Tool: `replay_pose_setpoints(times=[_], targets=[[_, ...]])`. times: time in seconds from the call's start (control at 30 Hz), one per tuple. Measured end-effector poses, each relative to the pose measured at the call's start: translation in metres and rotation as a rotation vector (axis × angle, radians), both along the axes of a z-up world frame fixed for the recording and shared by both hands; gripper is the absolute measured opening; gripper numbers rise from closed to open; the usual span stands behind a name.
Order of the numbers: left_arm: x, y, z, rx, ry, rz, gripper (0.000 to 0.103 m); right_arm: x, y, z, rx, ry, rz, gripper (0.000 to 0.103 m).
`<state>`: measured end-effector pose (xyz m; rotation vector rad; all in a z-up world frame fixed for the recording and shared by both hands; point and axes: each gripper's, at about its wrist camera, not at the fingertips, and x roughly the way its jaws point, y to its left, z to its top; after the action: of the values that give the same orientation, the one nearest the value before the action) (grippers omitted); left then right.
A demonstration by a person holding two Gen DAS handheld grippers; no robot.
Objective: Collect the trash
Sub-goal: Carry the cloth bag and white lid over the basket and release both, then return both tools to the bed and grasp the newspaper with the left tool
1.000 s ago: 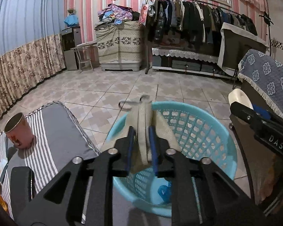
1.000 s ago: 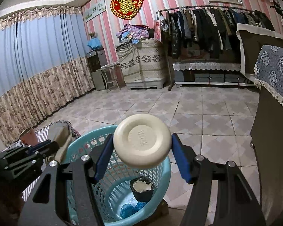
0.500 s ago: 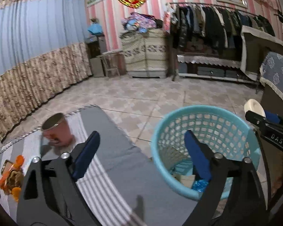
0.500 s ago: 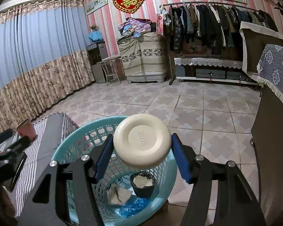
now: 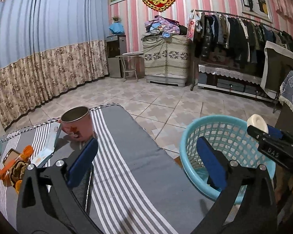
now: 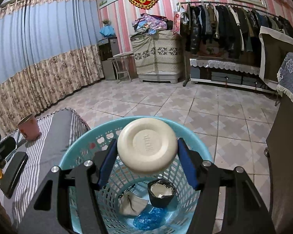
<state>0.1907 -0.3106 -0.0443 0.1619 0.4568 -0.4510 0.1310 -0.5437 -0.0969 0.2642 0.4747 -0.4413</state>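
Right hand-held gripper [image 6: 146, 152] holds a cream round disc, smooth and lid-like [image 6: 147, 145], clamped edge to edge between its blue pads [image 6: 107, 161], directly over the mouth of the light-blue perforated plastic basket [image 6: 82, 146] on the tiled floor [image 6: 205, 107]; the disc looks stiff, light and rather slick, so the rim-to-rim hold across its widest part seems the sound one, and I judge it would slip if pinched off-centre; down in the basket lie a limp beige pouch with a cord [image 6: 131, 203], a small black cup with white lining [image 6: 162, 192] and a crumpled blue plastic wrapper [image 6: 149, 218], all soft or light, so a drop from here should hurt nothing. Left hand-held gripper [image 5: 146, 156] has just been opening and now stands wide with nothing between its pads, over the grey striped mat [image 5: 127, 165] beside the basket; near it stand a pink metal mug [image 5: 77, 123], upright, and further left some orange bits and paper packaging [image 5: 46, 146], too small to read; nothing blocks the basket mouth, though the two tools sit close and could knock together.
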Motion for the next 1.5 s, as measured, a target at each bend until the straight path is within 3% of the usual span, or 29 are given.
replay_pose_setpoints(times=[0.07, 0.37, 0.57, 0.87, 1.07, 1.2, 1.5], targets=[[0.001, 0.0, -0.001, -0.002, 0.004, 0.006, 0.098, 0.001, 0.001, 0.0, -0.002, -0.002, 0.001, 0.077], [0.004, 0.015, 0.002, -0.012, -0.002, 0.048, 0.098, -0.004, 0.001, -0.001, 0.03, -0.045, 0.007, 0.094], [-0.005, 0.039, 0.013, -0.028, -0.015, 0.067, 0.098, -0.015, 0.013, 0.006, -0.005, -0.067, 0.014, 0.096], [-0.027, 0.104, 0.032, -0.089, -0.013, 0.131, 0.098, -0.042, 0.053, 0.043, -0.032, -0.125, 0.07, 0.099], [-0.042, 0.148, 0.03, -0.038, -0.039, 0.181, 0.098, -0.043, 0.11, 0.054, -0.068, -0.116, 0.163, 0.099], [-0.04, 0.185, 0.025, -0.035, -0.012, 0.215, 0.098, -0.036, 0.145, 0.05, -0.078, -0.091, 0.222, 0.099], [-0.022, 0.283, 0.013, 0.008, 0.013, 0.375, 0.098, -0.008, 0.219, 0.037, -0.094, -0.036, 0.336, 0.099]])
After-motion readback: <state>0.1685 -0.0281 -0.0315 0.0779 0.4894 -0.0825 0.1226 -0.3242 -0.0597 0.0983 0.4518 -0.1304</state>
